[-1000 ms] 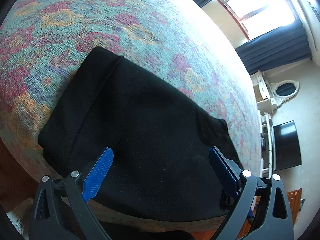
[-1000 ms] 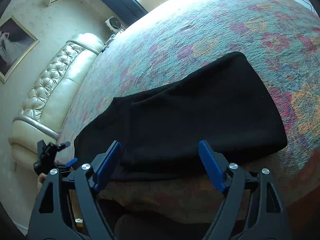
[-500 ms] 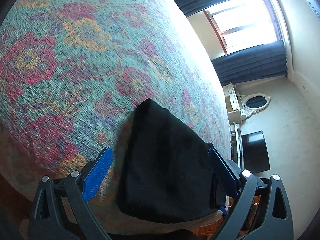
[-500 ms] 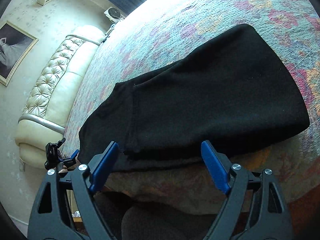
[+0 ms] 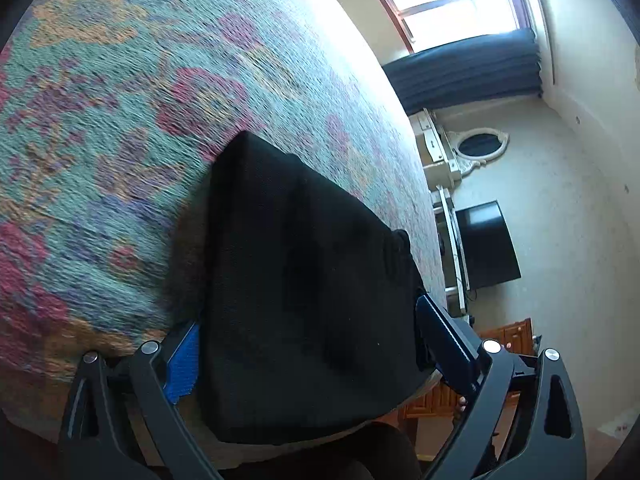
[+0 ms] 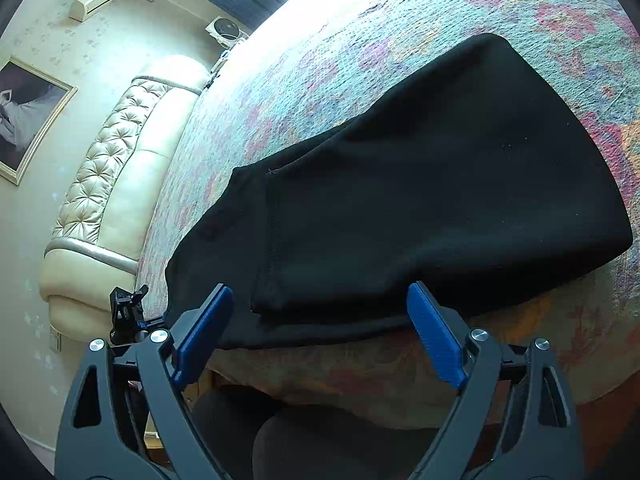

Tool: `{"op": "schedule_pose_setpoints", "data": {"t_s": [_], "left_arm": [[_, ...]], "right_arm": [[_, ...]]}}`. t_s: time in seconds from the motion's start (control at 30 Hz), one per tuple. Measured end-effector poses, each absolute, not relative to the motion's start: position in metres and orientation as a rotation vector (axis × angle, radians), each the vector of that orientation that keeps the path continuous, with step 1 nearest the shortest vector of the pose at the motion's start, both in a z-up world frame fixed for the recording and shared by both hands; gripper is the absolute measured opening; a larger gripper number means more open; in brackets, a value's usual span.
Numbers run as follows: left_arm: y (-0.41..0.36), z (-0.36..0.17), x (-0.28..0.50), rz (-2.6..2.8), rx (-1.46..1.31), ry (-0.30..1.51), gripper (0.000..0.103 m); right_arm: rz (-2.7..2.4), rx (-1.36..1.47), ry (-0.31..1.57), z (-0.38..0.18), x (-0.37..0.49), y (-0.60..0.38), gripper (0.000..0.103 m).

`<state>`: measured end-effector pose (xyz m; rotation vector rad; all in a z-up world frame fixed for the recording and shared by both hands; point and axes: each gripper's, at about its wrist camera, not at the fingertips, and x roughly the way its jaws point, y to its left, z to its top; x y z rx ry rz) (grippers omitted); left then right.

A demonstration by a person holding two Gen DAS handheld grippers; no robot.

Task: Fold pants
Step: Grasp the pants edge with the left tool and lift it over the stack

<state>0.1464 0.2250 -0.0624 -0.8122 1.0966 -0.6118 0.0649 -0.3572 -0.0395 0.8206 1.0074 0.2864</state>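
Observation:
Black pants [image 6: 420, 200] lie folded flat on a floral bedspread [image 6: 420, 12] near the bed's front edge. In the left wrist view the pants [image 5: 304, 288] fill the lower middle, seen from one end. My left gripper [image 5: 312, 352] is open, with the end of the pants between its blue pads; I cannot tell whether they touch the cloth. My right gripper [image 6: 320, 336] is open and empty, just short of the near edge of the pants. The left gripper [image 6: 128, 312] also shows small at the left end of the pants in the right wrist view.
A cream tufted headboard [image 6: 120, 168] stands at the left end of the bed. A dark television [image 5: 488, 244] and a white dresser with an oval mirror [image 5: 476, 148] stand by the far wall. The bedspread [image 5: 120, 120] stretches beyond the pants.
My left gripper has swung from over the pants to their end and moved in around it. My right gripper has come a little closer to the near edge of the pants.

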Motion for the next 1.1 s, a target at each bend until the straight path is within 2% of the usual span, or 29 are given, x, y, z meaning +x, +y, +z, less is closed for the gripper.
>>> {"op": "schedule_pose_setpoints", "data": {"t_s": [0.07,0.13,0.17,0.33,0.5,0.6,0.8,0.93,1.1], "left_arm": [[0.214,-0.062,0.147,-0.622,-0.78,1.112,0.08],[0.21,-0.072,0.15,-0.611,-0.815,1.16,0.03],[0.21,-0.08,0.151,-0.584,-0.834,1.19,0.023],[0.217,-0.078,0.148,-0.574,-0.914,1.161,0.018],[0.204,-0.028,0.149,-0.621,-0.931,1.065,0.017],[0.17,0.02,0.152,-0.685,-0.883,1.005,0.017],[0.055,0.094,0.158,-0.81,-0.626,0.987,0.017],[-0.027,0.1,0.159,-0.875,-0.467,1.037,0.017],[-0.111,0.058,0.162,-0.876,-0.352,1.148,0.017]], "right_arm": [[0.29,0.842,1.006,-0.04,0.064,-0.359,0.089],[0.293,0.868,1.004,-0.042,0.062,-0.361,0.089],[0.294,0.882,1.004,-0.043,0.062,-0.362,0.089],[0.301,0.936,1.011,-0.047,0.06,-0.367,0.089],[0.31,0.927,1.014,-0.044,0.061,-0.363,0.089],[0.329,0.906,1.016,-0.04,0.06,-0.356,0.089],[0.375,0.843,0.999,-0.026,0.059,-0.339,0.089],[0.365,0.833,0.955,-0.016,0.056,-0.34,0.089],[0.288,0.881,0.883,-0.011,0.05,-0.362,0.089]]}}
